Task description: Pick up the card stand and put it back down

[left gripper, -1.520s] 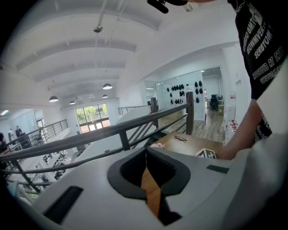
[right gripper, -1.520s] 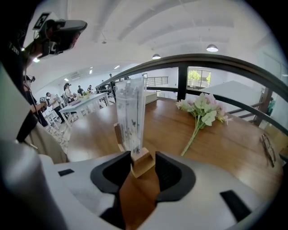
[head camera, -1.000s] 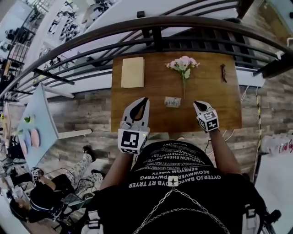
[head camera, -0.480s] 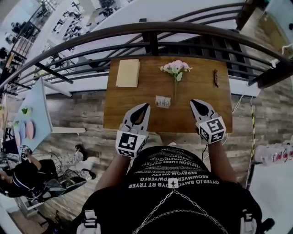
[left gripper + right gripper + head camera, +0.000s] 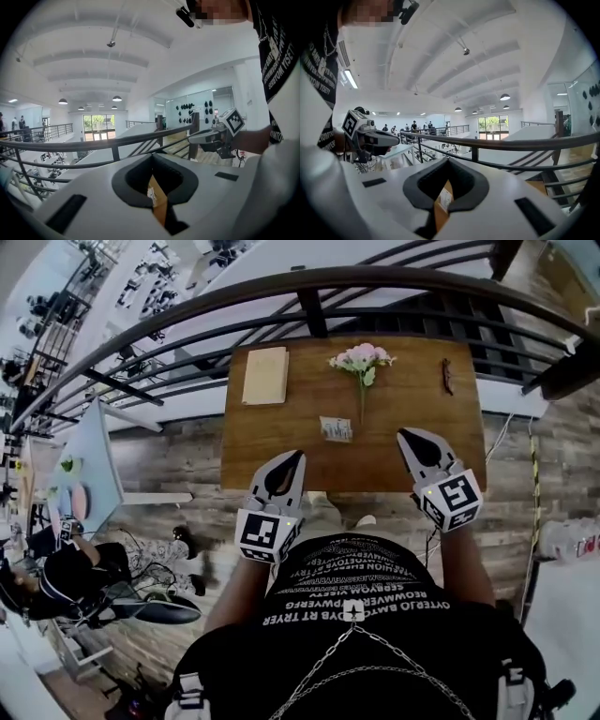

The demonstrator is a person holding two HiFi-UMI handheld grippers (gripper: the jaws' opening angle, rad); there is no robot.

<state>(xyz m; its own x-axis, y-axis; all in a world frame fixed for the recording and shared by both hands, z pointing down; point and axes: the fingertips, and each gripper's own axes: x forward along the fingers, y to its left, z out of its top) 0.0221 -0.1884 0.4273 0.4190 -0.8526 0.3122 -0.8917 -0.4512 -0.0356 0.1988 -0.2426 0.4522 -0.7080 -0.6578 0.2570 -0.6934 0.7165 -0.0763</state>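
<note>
Head view: card stand (image 5: 336,428) stands mid-table (image 5: 422,395), flowers (image 5: 361,360) at its 12 o'clock. Left gripper (image 5: 299,456) at 7 o'clock, right gripper (image 5: 403,435) at 4 o'clock, both jaws together, holding nothing.

1. I stand on an upper gallery of a large open work hall, not a home. A dark metal railing (image 5: 309,287) runs along the edge just behind my small wooden table (image 5: 412,418).
2. Past the railing lies a lower floor (image 5: 141,292) crowded with benches and equipment.
3. Overhead is a white ribbed ceiling (image 5: 93,56) with pendant lamps (image 5: 116,98), and tall windows (image 5: 96,126) close the far end.
4. A wood-plank floor (image 5: 169,460) is under me, and people (image 5: 412,126) stand along a distant gallery.
</note>
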